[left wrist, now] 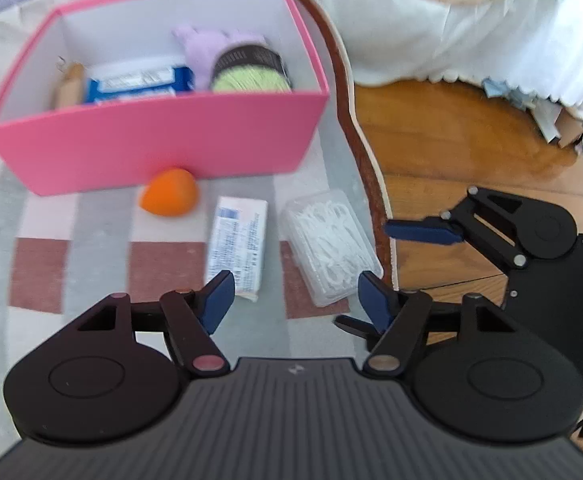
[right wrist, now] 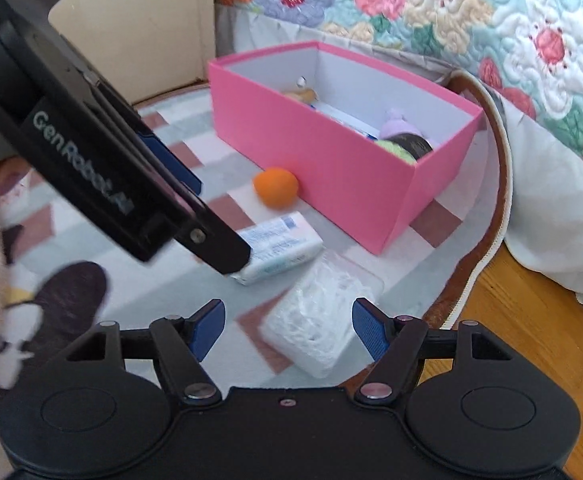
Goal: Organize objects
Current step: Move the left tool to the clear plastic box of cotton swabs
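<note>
- Pink rectangular cardboard box point(left wrist: 159, 140) sits on the striped grey, white and maroon rug point(left wrist: 51, 264), toward its far edge near the quilt-covered bed point(right wrist: 491, 32). It already holds a lilac plush point(left wrist: 199, 50), a green yarn ball with a dark label band point(left wrist: 251, 72) and a blue-and-white packet point(left wrist: 139, 84).
- Still on the rug: orange egg-shaped sponge point(left wrist: 169, 197) touching the box's near wall; white rectangular tissue pack with blue print point(left wrist: 237, 248) just beside it; clear plastic case of white floss picks point(left wrist: 329, 246) near the rug's brown-trimmed right edge, next to the wood floor point(left wrist: 471, 140).
- Left gripper point(left wrist: 295, 300): fingers spread wide, holding nothing, lined up on the gap between the tissue pack and the floss case, with the left finger over the pack's near end.
- Right gripper point(right wrist: 287, 328): fingers spread wide, holding nothing, hovering with the floss case between and just ahead of them.
- Judgement: step in hand is picking up the floss case with the right gripper, and possibly the tissue pack with the left.
- The case looks rigid and slick, so straddle its short width, go low, and centre it before closing.
- The two grippers are close, so keep them from colliding.
- Frames are motion-blurred, so contact is unclear.
</note>
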The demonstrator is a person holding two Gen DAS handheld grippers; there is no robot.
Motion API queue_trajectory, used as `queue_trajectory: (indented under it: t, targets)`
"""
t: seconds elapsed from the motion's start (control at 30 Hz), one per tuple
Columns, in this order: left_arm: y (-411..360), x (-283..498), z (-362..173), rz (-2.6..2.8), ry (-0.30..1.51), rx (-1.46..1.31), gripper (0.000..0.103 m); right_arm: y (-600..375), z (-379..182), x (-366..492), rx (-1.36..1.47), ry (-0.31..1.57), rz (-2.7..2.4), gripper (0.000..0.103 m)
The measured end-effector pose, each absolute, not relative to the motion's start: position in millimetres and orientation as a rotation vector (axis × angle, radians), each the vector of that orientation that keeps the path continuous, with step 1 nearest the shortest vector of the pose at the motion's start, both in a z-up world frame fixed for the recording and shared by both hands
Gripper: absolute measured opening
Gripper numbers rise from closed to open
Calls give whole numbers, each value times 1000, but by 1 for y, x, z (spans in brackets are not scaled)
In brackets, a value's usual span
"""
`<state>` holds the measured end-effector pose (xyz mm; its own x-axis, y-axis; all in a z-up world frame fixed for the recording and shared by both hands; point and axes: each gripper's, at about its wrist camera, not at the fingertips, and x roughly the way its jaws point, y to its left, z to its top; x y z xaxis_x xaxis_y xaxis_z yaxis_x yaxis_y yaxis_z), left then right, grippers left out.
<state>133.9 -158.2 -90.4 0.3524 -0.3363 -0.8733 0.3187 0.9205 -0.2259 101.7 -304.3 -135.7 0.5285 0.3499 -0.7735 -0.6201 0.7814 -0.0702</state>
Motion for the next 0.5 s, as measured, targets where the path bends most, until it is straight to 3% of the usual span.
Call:
queue_trajectory:
  t: [0.23, 0.4, 0.5]
  targets:
    - [-170, 143, -130, -396, 1157, -79, 46, -316, -160, 115, -242, 904, 562, 75]
    - [-151, 140, -139, -382, 1152, -184, 38, -320, -161, 103, -52, 955, 592, 52]
    - [-139, 140, -138, -351, 1159, -205, 37, -308, -162, 97, -12, 968, 592, 47]
